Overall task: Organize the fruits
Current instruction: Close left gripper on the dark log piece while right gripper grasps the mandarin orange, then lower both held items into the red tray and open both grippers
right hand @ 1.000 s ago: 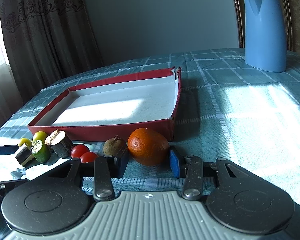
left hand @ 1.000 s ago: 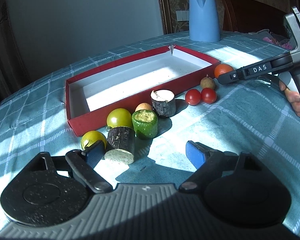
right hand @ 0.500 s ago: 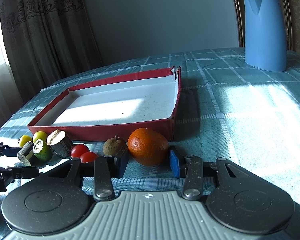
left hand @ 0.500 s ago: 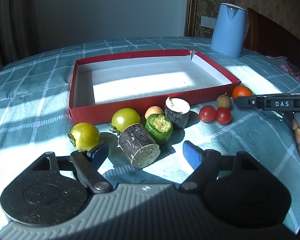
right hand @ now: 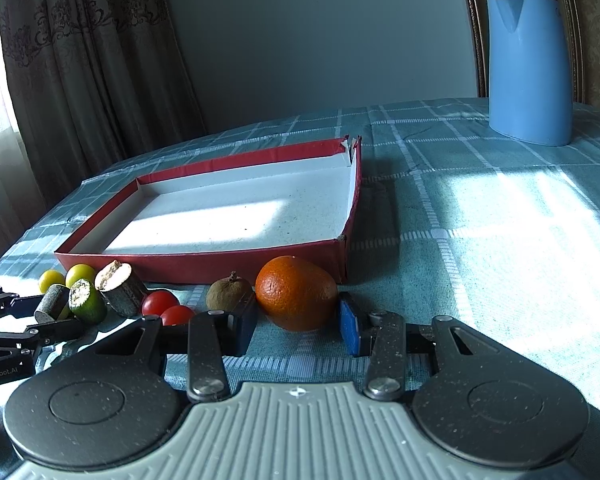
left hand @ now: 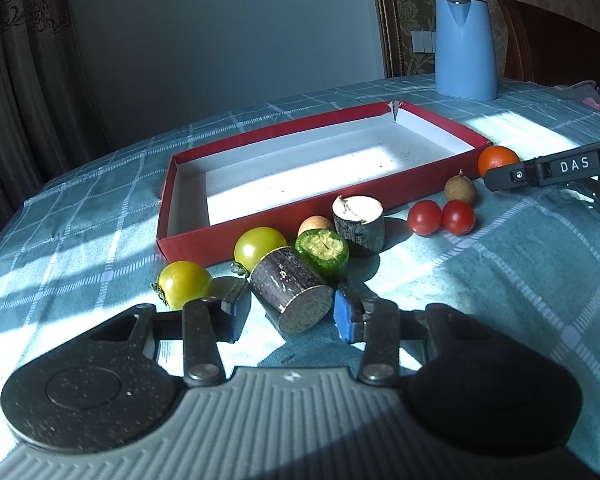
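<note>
A red tray [left hand: 260, 222] with a white floor lies on the checked cloth. Along its near side lie two yellow-green tomatoes [left hand: 184, 284], a dark cut cylinder [left hand: 292, 292], a green cut piece [left hand: 323, 250], a white-topped dark stump [left hand: 360, 218], two cherry tomatoes [left hand: 440, 216], a brown fruit [left hand: 459, 188] and an orange [right hand: 296, 292]. My left gripper [left hand: 290, 314] is open, its pads on either side of the dark cylinder. My right gripper [right hand: 298, 322] is open around the orange, with small gaps at both pads.
A blue kettle [right hand: 528, 68] stands at the back right of the table. Curtains hang at the left. The tray [right hand: 204, 262] also shows in the right wrist view, with my left gripper's fingers [right hand: 56, 326] at its far left.
My left gripper has moved forward and narrowed, so its pads now flank the dark cylinder. My right gripper has stayed still around the orange.
</note>
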Tool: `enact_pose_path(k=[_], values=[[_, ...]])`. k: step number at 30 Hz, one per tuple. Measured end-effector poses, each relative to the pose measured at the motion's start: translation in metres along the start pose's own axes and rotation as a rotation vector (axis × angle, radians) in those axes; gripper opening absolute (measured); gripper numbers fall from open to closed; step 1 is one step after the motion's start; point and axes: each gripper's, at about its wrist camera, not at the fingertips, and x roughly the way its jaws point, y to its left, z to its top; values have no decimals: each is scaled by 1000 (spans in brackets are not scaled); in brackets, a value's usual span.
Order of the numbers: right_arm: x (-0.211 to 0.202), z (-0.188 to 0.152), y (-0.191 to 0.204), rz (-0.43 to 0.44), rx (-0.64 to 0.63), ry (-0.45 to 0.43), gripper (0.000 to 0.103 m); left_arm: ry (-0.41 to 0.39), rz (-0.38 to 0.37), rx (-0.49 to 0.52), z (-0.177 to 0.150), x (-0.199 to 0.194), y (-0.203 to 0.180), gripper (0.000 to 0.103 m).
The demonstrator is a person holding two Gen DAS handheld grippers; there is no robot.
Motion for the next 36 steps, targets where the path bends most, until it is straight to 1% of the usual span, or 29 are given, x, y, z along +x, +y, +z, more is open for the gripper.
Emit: enact_pose_path(k=[6, 8, 11, 14, 15, 18, 19, 23, 26, 28, 32, 33, 34, 35, 36], values=[[-11, -1, 4, -8, -25, -61, 42, -39, 2, -18, -3, -17, 1, 40], [-16, 0, 6, -27, -31, -99, 42, -56, 1, -18, 0, -23, 2, 40], [-22, 5, 8, -44, -43, -154, 42, -81, 5, -18, 13, -25, 3, 40], [-17, 15, 15, -51, -70, -152, 42, -96, 4, -34, 30, -15, 8, 40], [-14, 19, 18, -52, -78, -153, 42, -100, 16, -44, 37, -8, 9, 40], [4, 35, 29, -54, -119, -134, 42, -92, 46, -68, 53, 13, 13, 40], [13, 40, 31, -60, -125, -124, 42, -83, 66, -85, 59, 23, 16, 40], [51, 60, 37, -80, -145, -69, 42, -54, 92, -108, 75, 53, 23, 40], [75, 70, 36, -87, -136, -26, 42, -27, 124, -116, 82, 76, 28, 40], [90, 74, 36, -104, -146, 8, 42, 1, 123, -132, 84, 89, 32, 40], [106, 74, 35, -121, -150, 60, 43, 33, 143, -127, 84, 103, 35, 40], [108, 73, 37, -127, -160, 61, 44, 38, 142, -127, 83, 104, 35, 40], [107, 73, 38, -133, -169, 51, 47, 45, 138, -119, 82, 104, 34, 43], [105, 73, 39, -144, -177, 36, 56, 42, 140, -114, 81, 104, 34, 48], [102, 73, 39, -153, -178, 16, 68, 30, 150, -108, 81, 102, 32, 53]])
